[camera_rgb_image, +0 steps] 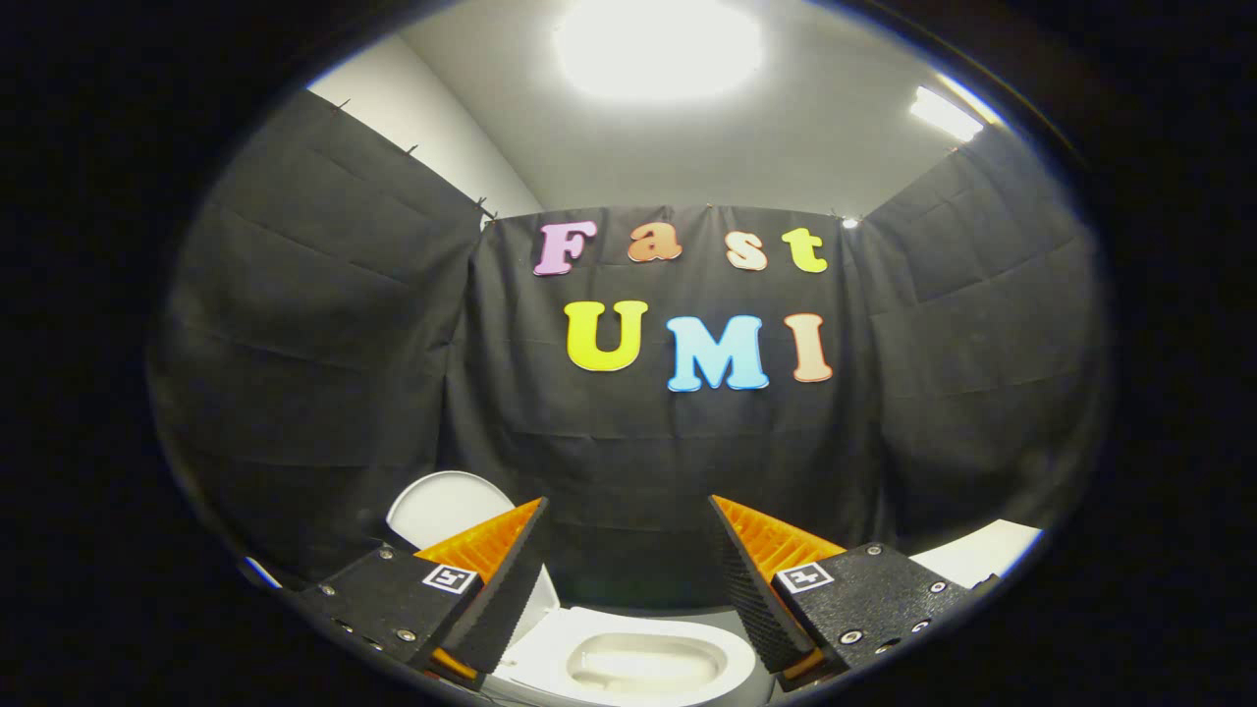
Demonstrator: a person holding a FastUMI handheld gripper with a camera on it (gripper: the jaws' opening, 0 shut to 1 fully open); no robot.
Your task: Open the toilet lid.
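Note:
A white toilet sits low ahead, its bowl [633,660] showing between my two fingers. The white lid [442,508] stands raised behind the left finger, leaning back toward the black cloth wall, and the seat ring around the bowl lies flat. My gripper [628,516] hangs above the toilet with its orange-and-black fingers [491,550] spread wide apart and nothing between them. The fingers touch neither the lid nor the seat.
Black cloth walls close the booth on three sides just behind the toilet. A white flat surface [982,555] shows beyond the right finger. Bright ceiling lights shine overhead.

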